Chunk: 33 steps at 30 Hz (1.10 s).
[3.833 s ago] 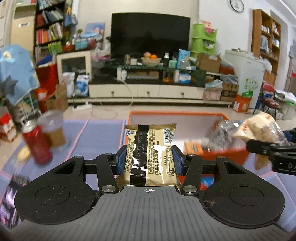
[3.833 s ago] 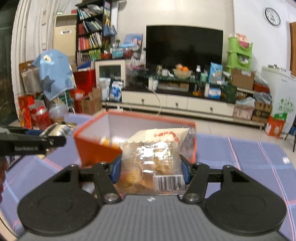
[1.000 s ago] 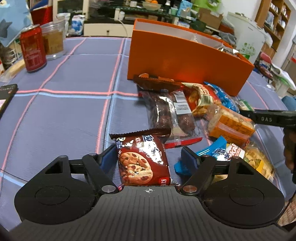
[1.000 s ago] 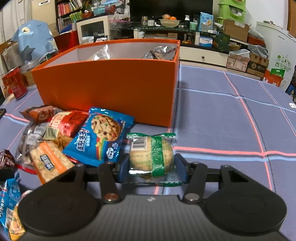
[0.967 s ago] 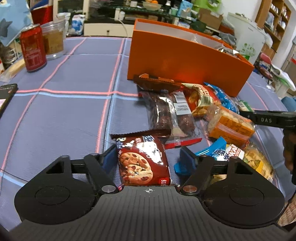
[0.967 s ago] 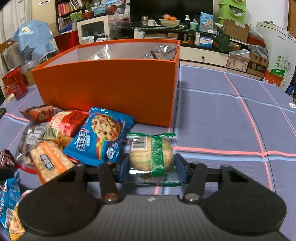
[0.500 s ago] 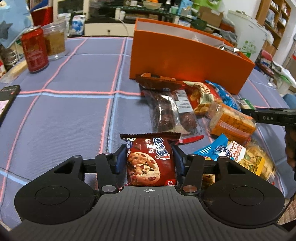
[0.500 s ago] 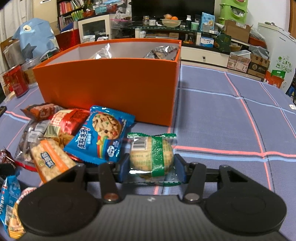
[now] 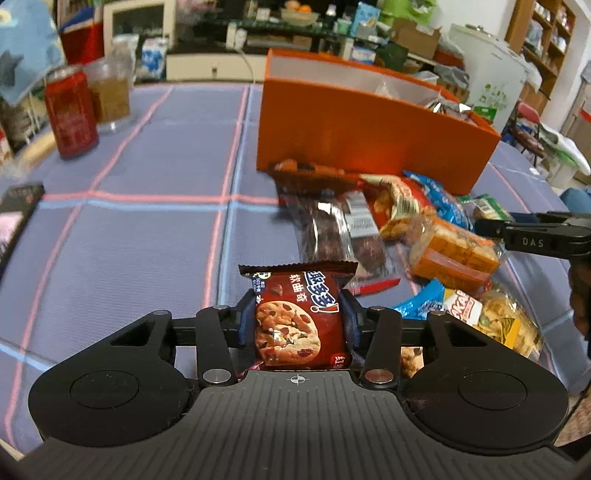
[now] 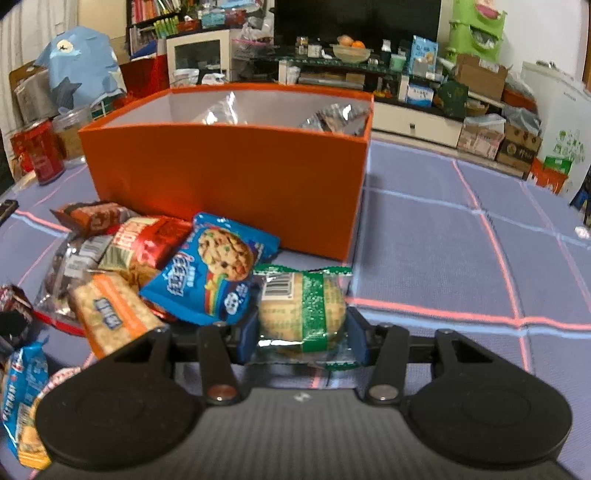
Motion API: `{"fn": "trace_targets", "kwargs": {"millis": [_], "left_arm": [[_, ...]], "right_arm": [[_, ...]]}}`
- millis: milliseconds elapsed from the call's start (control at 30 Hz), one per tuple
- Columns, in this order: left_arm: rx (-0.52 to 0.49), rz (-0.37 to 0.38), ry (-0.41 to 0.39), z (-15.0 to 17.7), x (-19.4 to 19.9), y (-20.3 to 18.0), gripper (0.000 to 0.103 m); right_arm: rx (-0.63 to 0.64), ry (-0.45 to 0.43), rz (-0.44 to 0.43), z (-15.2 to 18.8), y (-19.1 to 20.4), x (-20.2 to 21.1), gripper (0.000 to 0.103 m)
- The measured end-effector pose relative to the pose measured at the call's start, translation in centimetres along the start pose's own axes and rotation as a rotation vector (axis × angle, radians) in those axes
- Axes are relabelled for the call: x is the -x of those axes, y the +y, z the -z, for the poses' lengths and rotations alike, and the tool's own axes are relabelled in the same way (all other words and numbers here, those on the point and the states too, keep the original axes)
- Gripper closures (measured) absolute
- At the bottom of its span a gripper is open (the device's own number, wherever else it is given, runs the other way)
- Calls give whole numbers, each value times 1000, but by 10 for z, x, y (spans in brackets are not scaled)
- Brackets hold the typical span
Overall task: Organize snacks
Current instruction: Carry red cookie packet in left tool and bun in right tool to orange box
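Left gripper (image 9: 297, 325) jaws clamping brown cookie packet (image 9: 298, 314), right gripper (image 10: 301, 332) jaws clamping green-banded pastry (image 10: 301, 314)

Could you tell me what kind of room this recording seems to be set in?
Most likely a home living room: a large TV above a cluttered media console, bookshelves, and a cloth-covered table in front.

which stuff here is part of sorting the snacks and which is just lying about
Job: brown cookie pack in left tongs; green-wrapped cake in right tongs; blue cookie pack; orange box.

Lying about: red can, glass jar.
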<state>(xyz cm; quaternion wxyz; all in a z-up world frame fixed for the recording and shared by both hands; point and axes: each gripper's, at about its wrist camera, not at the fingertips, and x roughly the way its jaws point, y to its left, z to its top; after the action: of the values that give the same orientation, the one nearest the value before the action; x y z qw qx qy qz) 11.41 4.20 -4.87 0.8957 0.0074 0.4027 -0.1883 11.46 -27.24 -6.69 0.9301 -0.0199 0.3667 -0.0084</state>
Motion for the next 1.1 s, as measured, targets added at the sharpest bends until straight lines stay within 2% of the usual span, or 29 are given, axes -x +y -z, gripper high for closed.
{"fn": "trace_targets", "kwargs": {"millis": [267,400,800,1100], "left_arm": [[-62,-67,-92,-11,13,-3,80],[-47,-91,-107,-19,12,2,80],[-23,-141,-151,-41,7,-2,80],[-24,-162,-165,-44,6,-4,80]], "right_arm": [[69,-84,56,-7,6,23,51],[63,-123,67,-12,7,32,51],[47,-143,27,-20,19,42,51],[20,-156,20,-22,17,50,51]]}}
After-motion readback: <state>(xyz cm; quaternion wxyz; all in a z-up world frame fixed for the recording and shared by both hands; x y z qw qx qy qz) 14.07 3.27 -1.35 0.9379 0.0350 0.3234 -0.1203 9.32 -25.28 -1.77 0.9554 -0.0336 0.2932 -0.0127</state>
